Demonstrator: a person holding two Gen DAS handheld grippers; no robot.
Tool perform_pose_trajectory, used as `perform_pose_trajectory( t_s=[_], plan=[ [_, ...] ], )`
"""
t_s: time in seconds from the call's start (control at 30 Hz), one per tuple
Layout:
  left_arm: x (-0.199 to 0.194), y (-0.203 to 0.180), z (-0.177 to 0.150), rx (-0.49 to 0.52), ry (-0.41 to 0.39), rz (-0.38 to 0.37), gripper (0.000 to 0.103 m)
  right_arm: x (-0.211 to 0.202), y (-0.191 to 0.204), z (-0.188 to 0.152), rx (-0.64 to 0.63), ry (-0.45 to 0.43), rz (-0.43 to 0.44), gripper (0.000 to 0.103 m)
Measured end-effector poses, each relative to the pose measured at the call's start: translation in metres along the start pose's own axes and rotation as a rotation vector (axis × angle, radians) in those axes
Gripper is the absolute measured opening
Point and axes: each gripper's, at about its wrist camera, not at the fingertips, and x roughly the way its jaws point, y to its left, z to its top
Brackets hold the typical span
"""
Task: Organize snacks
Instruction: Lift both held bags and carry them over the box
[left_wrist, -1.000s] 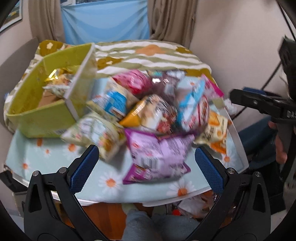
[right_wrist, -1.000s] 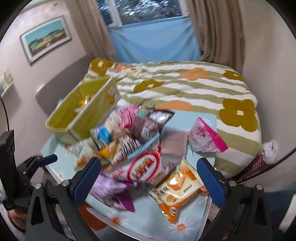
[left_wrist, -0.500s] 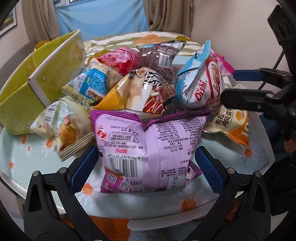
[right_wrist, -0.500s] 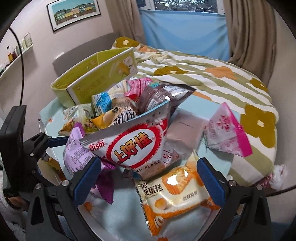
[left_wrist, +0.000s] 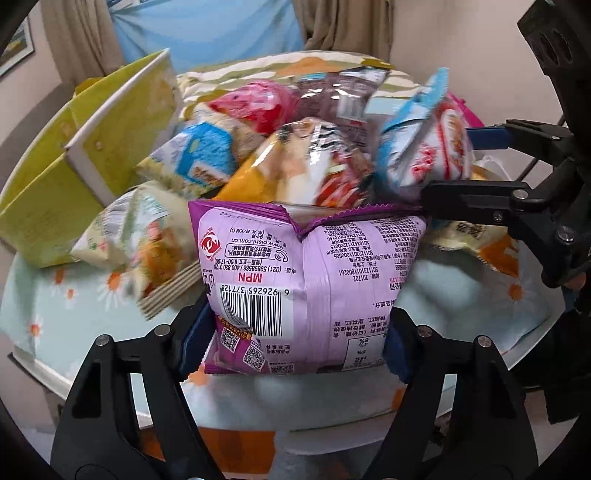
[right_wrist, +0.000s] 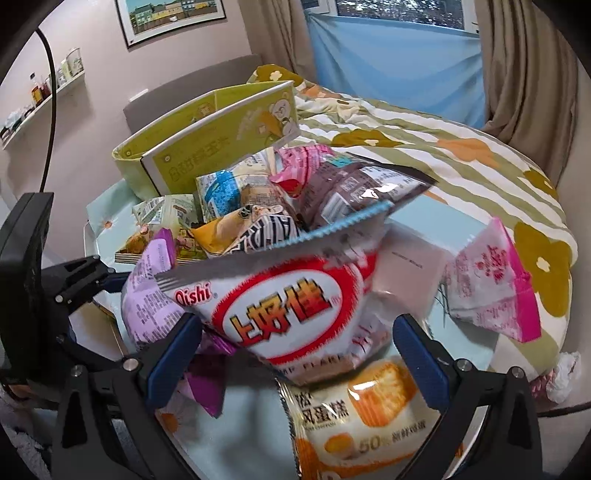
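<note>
A pile of snack bags lies on a small table with a daisy cloth (left_wrist: 66, 306). My left gripper (left_wrist: 295, 339) has its blue pads on both sides of a purple bag (left_wrist: 310, 273), touching it; the bag also shows in the right wrist view (right_wrist: 147, 295). My right gripper (right_wrist: 295, 350) is open around the lower part of a white and red Oishi bag (right_wrist: 280, 306), with gaps at both pads. That bag shows in the left wrist view (left_wrist: 424, 147). A yellow-green box (left_wrist: 74, 155) stands open at the table's far left.
An orange cake packet (right_wrist: 362, 417) lies in front of the right gripper. A pink triangular packet (right_wrist: 495, 291) and a pale box (right_wrist: 410, 273) lie to the right. A bed with a striped flower quilt (right_wrist: 443, 147) is behind the table.
Both grippers have moved in close to the pile. The left pads have narrowed onto the purple bag. The right gripper now straddles the Oishi bag.
</note>
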Motion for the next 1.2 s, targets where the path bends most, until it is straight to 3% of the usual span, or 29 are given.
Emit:
perform_pose_trajectory(
  t_s=[0.23,0.53,0.83,0.93,1.03,1.07,1.2],
  plan=[
    [-0.003,0.021,-0.007,-0.032,0.012,0.029,0.074,0.013,0.009,0.004,-0.043,-0.009,0.026,0.103],
    [-0.003,0.019,-0.006,-0.025,0.009,0.033,0.074,0.011,0.015,0.001,-0.119,-0.036,0.021,0.103],
    [-0.005,0.021,-0.009,-0.025,0.004,0.036,0.074,0.011,0.005,-0.003,-0.100,-0.063,0.015,0.102],
    [-0.005,0.020,-0.009,-0.029,0.003,0.036,0.074,0.015,0.007,-0.006,-0.133,-0.051,-0.024,0.092],
    [-0.005,0.020,-0.008,-0.023,0.003,0.037,0.074,0.018,0.009,-0.008,-0.144,-0.047,-0.049,0.075],
    [-0.005,0.019,-0.008,-0.021,0.004,0.038,0.074,0.018,0.009,-0.008,-0.141,-0.044,-0.050,0.064],
    [-0.008,0.016,-0.006,-0.021,0.002,0.031,0.074,0.011,0.011,-0.010,-0.134,-0.050,-0.064,0.059]
  ],
)
